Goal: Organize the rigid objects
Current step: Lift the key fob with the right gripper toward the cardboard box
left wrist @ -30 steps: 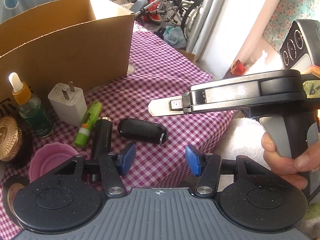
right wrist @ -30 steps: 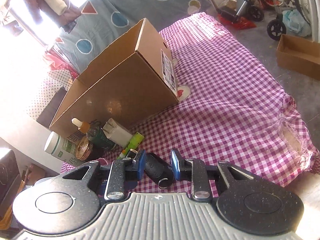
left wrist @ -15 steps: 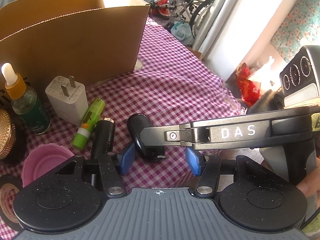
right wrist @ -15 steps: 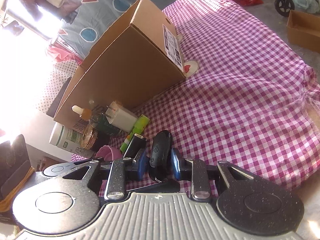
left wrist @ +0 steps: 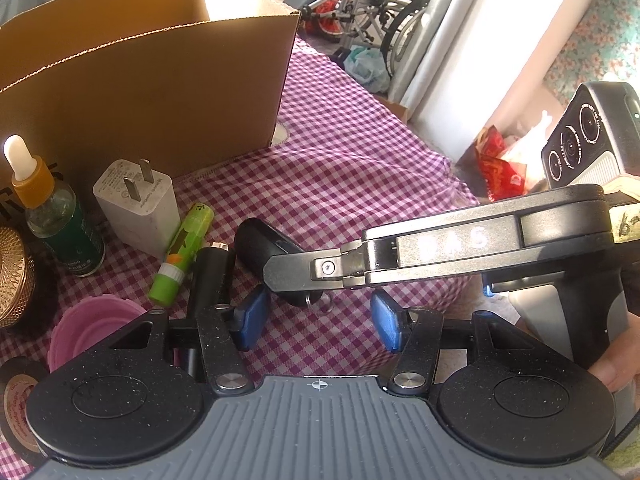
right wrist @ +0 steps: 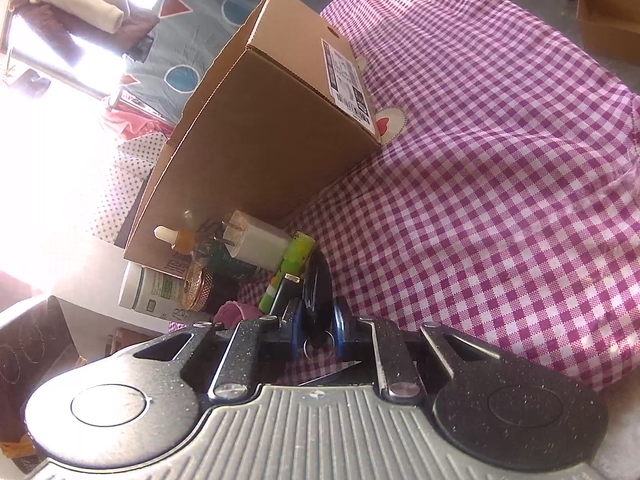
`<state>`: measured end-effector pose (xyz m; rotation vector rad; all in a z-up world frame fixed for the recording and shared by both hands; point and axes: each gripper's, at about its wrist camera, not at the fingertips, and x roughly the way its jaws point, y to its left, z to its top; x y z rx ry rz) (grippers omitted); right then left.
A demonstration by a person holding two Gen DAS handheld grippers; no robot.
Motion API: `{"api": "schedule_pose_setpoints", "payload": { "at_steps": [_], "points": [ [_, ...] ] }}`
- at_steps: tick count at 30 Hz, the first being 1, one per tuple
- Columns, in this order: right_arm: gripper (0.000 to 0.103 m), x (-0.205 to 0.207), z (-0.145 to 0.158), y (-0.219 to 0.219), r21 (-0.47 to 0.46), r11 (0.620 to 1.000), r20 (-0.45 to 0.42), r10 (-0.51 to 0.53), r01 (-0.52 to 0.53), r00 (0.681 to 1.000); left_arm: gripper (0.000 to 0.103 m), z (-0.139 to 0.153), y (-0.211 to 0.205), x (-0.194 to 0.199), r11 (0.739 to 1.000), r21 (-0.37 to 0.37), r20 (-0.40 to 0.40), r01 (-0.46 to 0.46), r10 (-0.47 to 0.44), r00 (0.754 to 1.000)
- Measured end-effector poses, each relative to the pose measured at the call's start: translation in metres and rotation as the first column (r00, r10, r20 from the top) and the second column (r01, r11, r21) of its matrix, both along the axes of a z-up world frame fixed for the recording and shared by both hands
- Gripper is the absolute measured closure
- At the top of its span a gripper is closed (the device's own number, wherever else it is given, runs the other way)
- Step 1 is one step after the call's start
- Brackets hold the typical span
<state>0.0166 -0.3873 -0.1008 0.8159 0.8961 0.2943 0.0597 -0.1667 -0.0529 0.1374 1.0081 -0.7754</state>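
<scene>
Now the right gripper (right wrist: pixel 316 330) is clenching its blue pads on a black key fob (right wrist: pixel 317 286), gripping it near the ring end, with the fob's far end seeming to rest on the checked cloth (right wrist: pixel 500 200) of the tabletop; from the left wrist view, the same fob (left wrist: pixel 264 246) is lying just beside a black cylinder (left wrist: pixel 210 276) and a green battery (left wrist: pixel 184 254); the left gripper (left wrist: pixel 316 320) is hanging over the cloth with its jaws parted and nothing between them; beyond the battery a white charger plug (left wrist: pixel 138 208) is standing, and a dropper bottle (left wrist: pixel 52 216) is standing next to it; a pink cup (left wrist: pixel 90 332) is sitting at the near left; behind them all an open cardboard box (left wrist: pixel 160 92) is standing on the cloth.
</scene>
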Motion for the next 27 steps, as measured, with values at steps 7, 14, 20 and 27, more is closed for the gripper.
{"api": "schedule_pose_setpoints", "payload": {
  "at_steps": [7,14,20,27],
  "points": [
    [0.087,0.001,-0.01,-0.004,0.044,0.999,-0.001,-0.029,0.029,1.0,0.048,0.0,-0.002,0.0,1.0,0.009,0.015,0.0,0.0,1.0],
    [0.087,-0.01,-0.008,-0.008,0.075,0.996,0.017,-0.053,0.052,0.998,0.048,0.004,-0.003,-0.004,1.0,0.008,0.022,0.006,-0.007,1.0],
    [0.087,-0.023,0.005,-0.007,0.081,0.995,0.045,-0.067,0.063,0.997,0.048,0.014,-0.001,-0.015,1.0,-0.004,0.05,0.009,-0.009,0.999],
    [0.087,-0.04,0.034,0.003,0.076,0.995,0.11,-0.076,0.067,0.991,0.048,0.036,0.008,-0.032,0.999,-0.034,0.103,0.012,-0.008,0.995]
  ]
}}
